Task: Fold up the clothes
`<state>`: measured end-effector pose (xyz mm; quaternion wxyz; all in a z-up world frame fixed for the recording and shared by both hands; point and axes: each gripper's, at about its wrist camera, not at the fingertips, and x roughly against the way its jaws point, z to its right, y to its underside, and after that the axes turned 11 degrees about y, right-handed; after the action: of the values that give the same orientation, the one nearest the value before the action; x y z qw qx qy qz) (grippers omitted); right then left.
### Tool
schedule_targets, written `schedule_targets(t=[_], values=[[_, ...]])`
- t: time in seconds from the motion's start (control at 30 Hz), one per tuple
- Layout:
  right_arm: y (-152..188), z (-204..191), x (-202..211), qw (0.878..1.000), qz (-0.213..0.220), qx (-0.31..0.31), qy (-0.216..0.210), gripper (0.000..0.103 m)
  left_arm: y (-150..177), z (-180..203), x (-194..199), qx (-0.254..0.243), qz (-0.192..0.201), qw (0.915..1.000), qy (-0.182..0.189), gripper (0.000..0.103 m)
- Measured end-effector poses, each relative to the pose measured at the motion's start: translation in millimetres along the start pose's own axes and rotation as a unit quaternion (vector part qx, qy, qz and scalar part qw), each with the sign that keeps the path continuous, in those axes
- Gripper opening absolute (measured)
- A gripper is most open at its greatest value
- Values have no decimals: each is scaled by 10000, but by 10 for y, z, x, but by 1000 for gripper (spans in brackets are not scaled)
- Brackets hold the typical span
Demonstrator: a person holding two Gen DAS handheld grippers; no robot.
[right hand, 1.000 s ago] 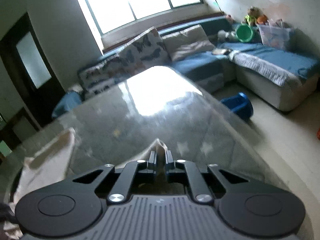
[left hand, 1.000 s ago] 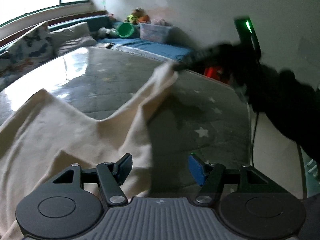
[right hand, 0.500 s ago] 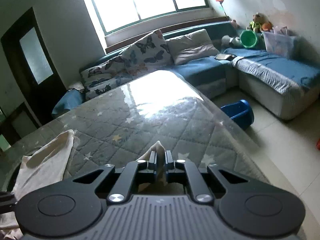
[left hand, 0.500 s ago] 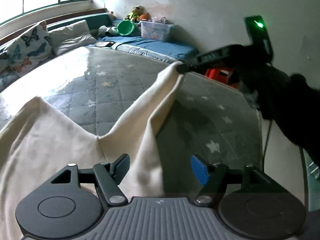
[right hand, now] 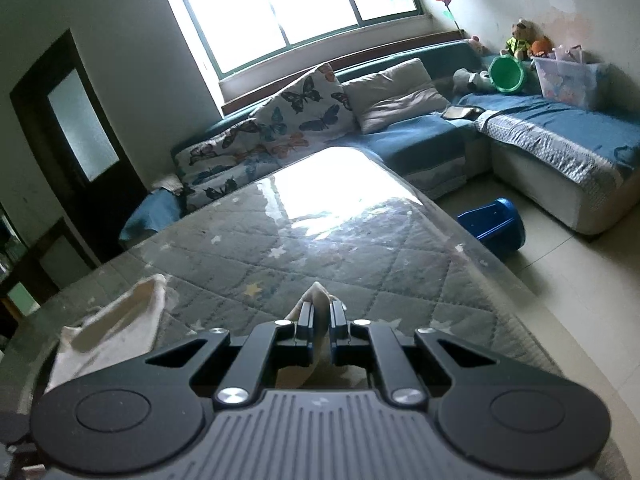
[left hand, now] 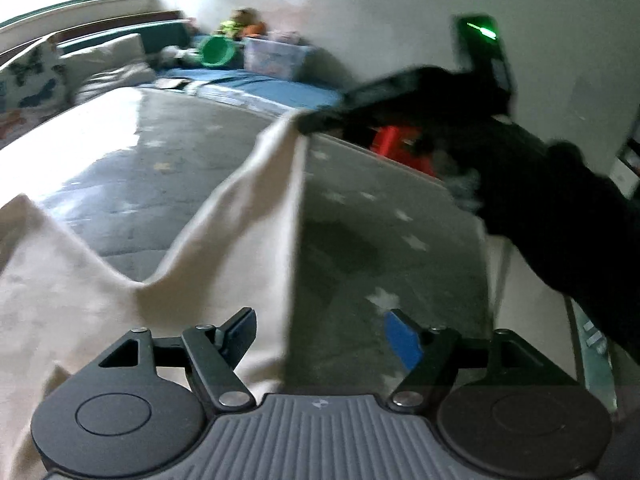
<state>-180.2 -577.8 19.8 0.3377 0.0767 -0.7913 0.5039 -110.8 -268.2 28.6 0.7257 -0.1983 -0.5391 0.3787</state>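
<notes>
Right gripper (right hand: 321,320), clamped on a raised corner of the cream garment (left hand: 100,288) to keep it taut above the quilted table (right hand: 360,256); left gripper (left hand: 318,330) spread, empty, flanking its hanging edge.

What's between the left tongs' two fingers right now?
In the left wrist view, the left tongs stand open: the cream garment's edge fills the gap's left part, bare star-quilted table cover the rest. Nothing is gripped.
</notes>
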Motion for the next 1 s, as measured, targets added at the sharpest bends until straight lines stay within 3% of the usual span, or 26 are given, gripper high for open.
schedule_targets(t=[0.27, 0.5, 0.83, 1.0], values=[[-140, -236, 239, 9978, 204, -13, -637, 7, 189, -139, 722, 212, 554, 9947, -840, 81], [-163, -906, 411, 9866, 249, 516, -1525, 7, 525, -323, 1406, 860, 1090, 9774, -1593, 81], [-5, -2107, 530, 9454, 77, 1364, -2958, 7, 1090, -297, 1806, 1494, 1321, 9615, -1889, 83], [298, -2545, 503, 9222, -339, 1792, -3411, 14, 1277, -322, 1912, 1744, 1421, 9548, -1943, 83]])
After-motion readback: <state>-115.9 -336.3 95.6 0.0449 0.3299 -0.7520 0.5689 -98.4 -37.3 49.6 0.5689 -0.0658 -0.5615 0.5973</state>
